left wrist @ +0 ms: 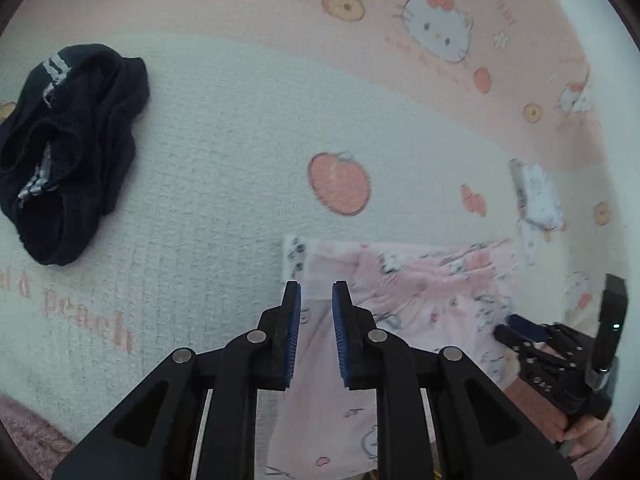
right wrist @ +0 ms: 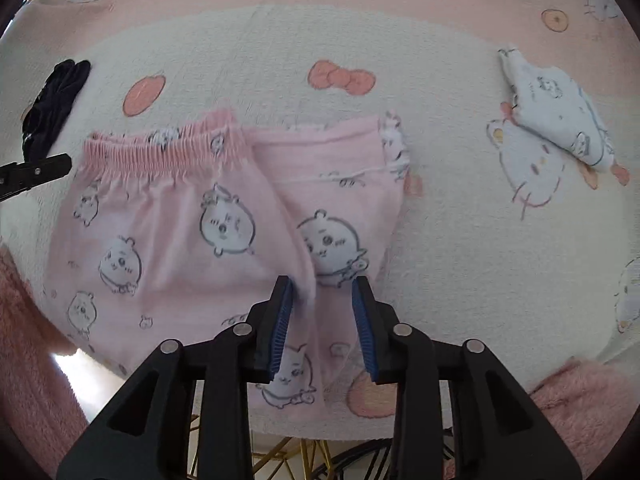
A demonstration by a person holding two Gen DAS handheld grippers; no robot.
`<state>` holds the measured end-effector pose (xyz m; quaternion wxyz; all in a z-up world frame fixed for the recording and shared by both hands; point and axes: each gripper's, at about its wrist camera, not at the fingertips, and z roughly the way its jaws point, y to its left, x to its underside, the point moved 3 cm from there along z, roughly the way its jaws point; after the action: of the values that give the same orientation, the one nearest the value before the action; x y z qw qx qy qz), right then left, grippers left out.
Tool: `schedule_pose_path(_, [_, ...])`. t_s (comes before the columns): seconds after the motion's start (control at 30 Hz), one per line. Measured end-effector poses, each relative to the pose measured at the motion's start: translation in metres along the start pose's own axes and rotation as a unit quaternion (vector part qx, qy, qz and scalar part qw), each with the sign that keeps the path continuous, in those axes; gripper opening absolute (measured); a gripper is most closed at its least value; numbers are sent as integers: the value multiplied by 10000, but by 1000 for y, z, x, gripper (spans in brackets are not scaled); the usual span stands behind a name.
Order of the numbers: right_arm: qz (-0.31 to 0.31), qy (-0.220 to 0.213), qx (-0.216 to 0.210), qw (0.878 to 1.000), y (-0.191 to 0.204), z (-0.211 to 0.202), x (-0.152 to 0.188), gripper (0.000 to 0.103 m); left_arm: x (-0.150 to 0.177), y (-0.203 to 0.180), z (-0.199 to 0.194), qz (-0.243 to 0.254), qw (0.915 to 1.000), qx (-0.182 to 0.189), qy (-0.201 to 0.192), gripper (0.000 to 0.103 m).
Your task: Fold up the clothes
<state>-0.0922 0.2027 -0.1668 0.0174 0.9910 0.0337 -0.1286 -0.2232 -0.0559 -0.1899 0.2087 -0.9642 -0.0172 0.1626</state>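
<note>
Pink cartoon-print shorts [right wrist: 224, 216] lie folded over on the printed blanket [right wrist: 460, 240], elastic waistband at the upper left. My right gripper [right wrist: 322, 284] hovers open over the shorts' near edge, a fabric fold running between its fingers. In the left wrist view the same shorts [left wrist: 420, 288] lie ahead and to the right. My left gripper [left wrist: 316, 286] is open just above their left edge, nothing pinched. The right gripper [left wrist: 520, 330] shows at the far right there, held by a hand [left wrist: 576, 428].
A crumpled dark navy garment [left wrist: 68, 148] lies at the left of the blanket [left wrist: 224, 152]. A folded white printed garment [right wrist: 560, 116] sits at the right. Fuzzy pink fabric [right wrist: 28, 340] borders the near corners. Gold legs [right wrist: 296, 456] show below the front edge.
</note>
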Motion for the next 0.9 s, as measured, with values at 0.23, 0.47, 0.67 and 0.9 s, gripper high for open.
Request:
schedule_pose_path(0.23, [-465, -109, 27, 9989, 30, 15, -30, 33, 6, -31, 36, 896, 9941, -275, 554, 17])
schedule_pose_path(0.47, [-28, -468, 281, 9985, 19, -7, -51, 33, -11, -13, -3, 416, 9988, -250, -102, 18])
schedule_pose_path(0.67, [259, -225, -326, 9989, 21, -16, -16, 34, 34, -41, 2, 453, 9972, 447, 389, 23])
schedule_pose_path(0.9, [-282, 184, 100, 9994, 34, 7, 46, 33, 48, -15, 19, -25, 9965, -701, 450, 24])
